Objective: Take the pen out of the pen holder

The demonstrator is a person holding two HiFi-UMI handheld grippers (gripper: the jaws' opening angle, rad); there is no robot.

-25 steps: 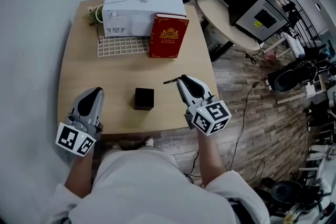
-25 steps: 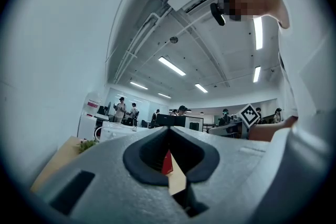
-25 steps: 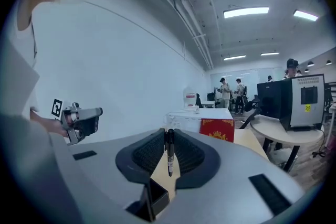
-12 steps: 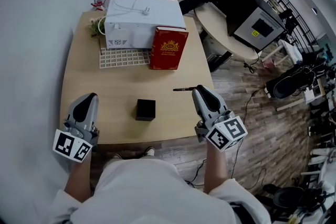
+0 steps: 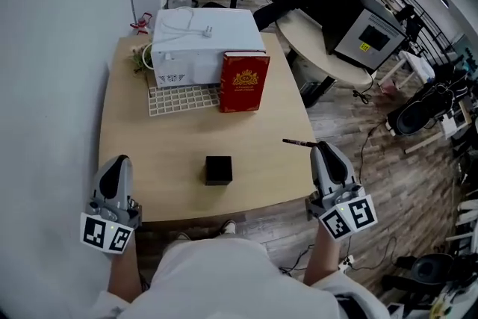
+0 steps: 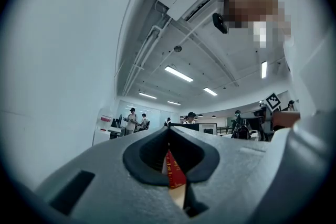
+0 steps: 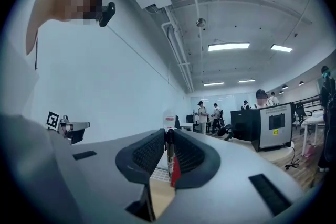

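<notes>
The right tongs (image 5: 321,148) are pinching the pen (image 5: 299,143) between nearly closed jaws. The right gripper view is showing its dark shaft clamped in the narrow slot between the ribbed pads. In the head view the pen is lying roughly level and sticking out of the jaw tips toward 9 o'clock, over the right edge of the counter (image 5: 149,138). It is fully out of the black pen holder (image 5: 218,169) and well apart from it, at about 2 o'clock from the holder. The holder is sitting upright on the counter's near middle, with nothing touching it. The left tongs (image 5: 120,161) are hovering at the counter's near left corner, at about 9 o'clock from the holder. Their jaws are pressing together on nothing, and only a thin slit is showing between them in the left gripper view. A red book (image 5: 244,81) is standing at 12 o'clock from the holder. It is just beside a white box-shaped appliance (image 5: 198,41), which is sitting at the book's 10 o'clock on a white grid mat (image 5: 179,98). A cord and plug are resting on the appliance's top.
</notes>
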